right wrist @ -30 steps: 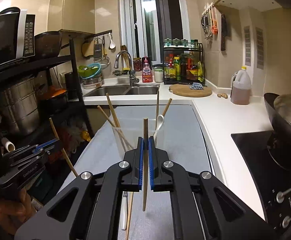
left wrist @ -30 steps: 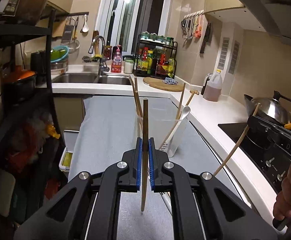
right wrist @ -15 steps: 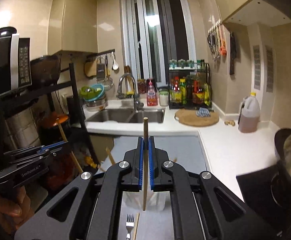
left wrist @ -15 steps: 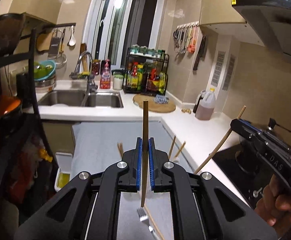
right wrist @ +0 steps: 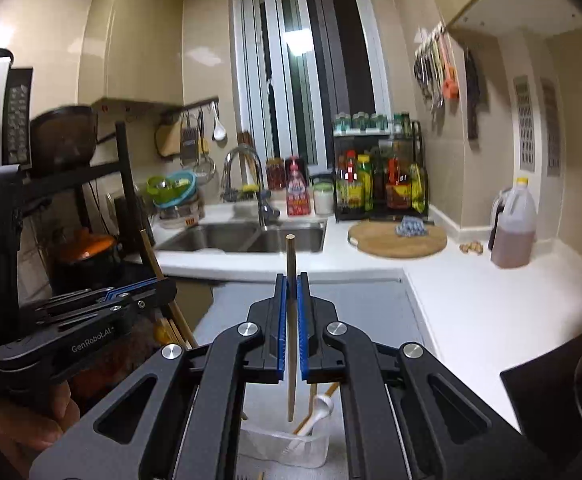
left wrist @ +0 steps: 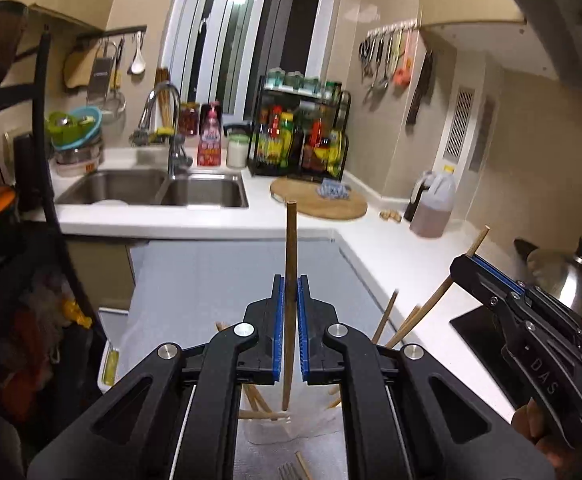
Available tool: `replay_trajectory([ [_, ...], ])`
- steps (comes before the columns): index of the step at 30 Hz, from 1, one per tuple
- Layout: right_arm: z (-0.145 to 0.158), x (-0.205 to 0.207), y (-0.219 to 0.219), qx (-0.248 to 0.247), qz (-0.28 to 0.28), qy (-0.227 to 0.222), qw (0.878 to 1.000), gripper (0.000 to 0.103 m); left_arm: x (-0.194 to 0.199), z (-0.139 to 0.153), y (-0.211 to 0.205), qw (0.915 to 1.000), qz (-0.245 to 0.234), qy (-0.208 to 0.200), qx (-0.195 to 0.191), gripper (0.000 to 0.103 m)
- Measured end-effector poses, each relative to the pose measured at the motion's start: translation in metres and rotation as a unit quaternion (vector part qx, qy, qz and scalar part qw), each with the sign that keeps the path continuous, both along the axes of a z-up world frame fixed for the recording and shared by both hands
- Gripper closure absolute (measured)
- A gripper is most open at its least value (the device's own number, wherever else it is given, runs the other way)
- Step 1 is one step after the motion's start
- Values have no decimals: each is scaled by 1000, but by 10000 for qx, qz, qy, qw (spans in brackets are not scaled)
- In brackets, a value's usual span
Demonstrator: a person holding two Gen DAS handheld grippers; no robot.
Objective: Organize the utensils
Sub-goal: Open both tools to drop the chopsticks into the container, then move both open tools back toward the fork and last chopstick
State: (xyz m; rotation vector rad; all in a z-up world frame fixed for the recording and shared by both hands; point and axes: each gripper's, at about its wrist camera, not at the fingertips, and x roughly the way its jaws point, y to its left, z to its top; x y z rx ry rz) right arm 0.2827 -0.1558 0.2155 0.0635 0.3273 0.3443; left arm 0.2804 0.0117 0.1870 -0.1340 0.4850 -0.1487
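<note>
The left gripper (left wrist: 290, 284) has its blue-lined fingers (left wrist: 277, 328) pressed onto a dark wooden chopstick (left wrist: 290, 240), which stands upright between them; its top pokes above the fingertips and its lower tip hangs over the mouth of a clear plastic container (left wrist: 269, 428). Most of that container is hidden behind the gripper's black body, so only a hazy patch of its wall shows, with a few pale chopsticks (left wrist: 387, 314) leaning out past the right side.

The right gripper (right wrist: 291, 282) likewise pinches a lighter chopstick (right wrist: 291, 256) upright between closed fingers (right wrist: 302, 328). Its lower tip hangs just above the same container (right wrist: 311, 450), seen here with a white spoon (right wrist: 319, 406) and some sticks inside; the container's base is cut off at the frame edge. Whether either held chopstick touches what is inside cannot be told.

Each gripper shows at the edge of the other's view, blurred, with part of a hand (right wrist: 23, 424) below it. A fork's tines (left wrist: 289, 472) barely show at the bottom of the left view. The container stands on a grey mat (left wrist: 211, 276) on the counter (right wrist: 471, 304), with the sink (left wrist: 151, 188), a round cutting board (right wrist: 395, 240) and a jug (right wrist: 513, 224) well beyond.
</note>
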Motion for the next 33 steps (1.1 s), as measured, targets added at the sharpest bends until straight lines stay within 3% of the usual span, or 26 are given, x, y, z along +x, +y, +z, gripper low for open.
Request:
replay_trajectory([
  [7, -34, 9, 7, -323, 41, 474, 9983, 96, 7, -33, -5, 9992, -147, 375, 24, 95],
  [10, -34, -1, 3, -341, 0, 427, 9985, 90, -3, -28, -2, 9994, -147, 324, -36, 84],
  [13, -27, -16, 0, -425, -134, 339, 9984, 76, -26, -13, 5, 9999, -69, 106, -118, 79],
  [18, -17, -57, -12, -289, -174, 56, 9994, 76, -75, 4, 12, 9995, 108, -261, -159, 78],
  [22, -20, -94, -19, -200, -174, -103, 9996, 76, -124, 0, 24, 9986, 291, -395, -199, 78],
  [25, -31, -123, -24, -92, -192, -148, 9997, 76, -149, -14, 31, 9980, 504, -349, -175, 78],
  [33, -79, -172, -44, 82, -445, 29, 9990, 76, -197, -103, 40, 9959, 840, 320, 8, 78],
])
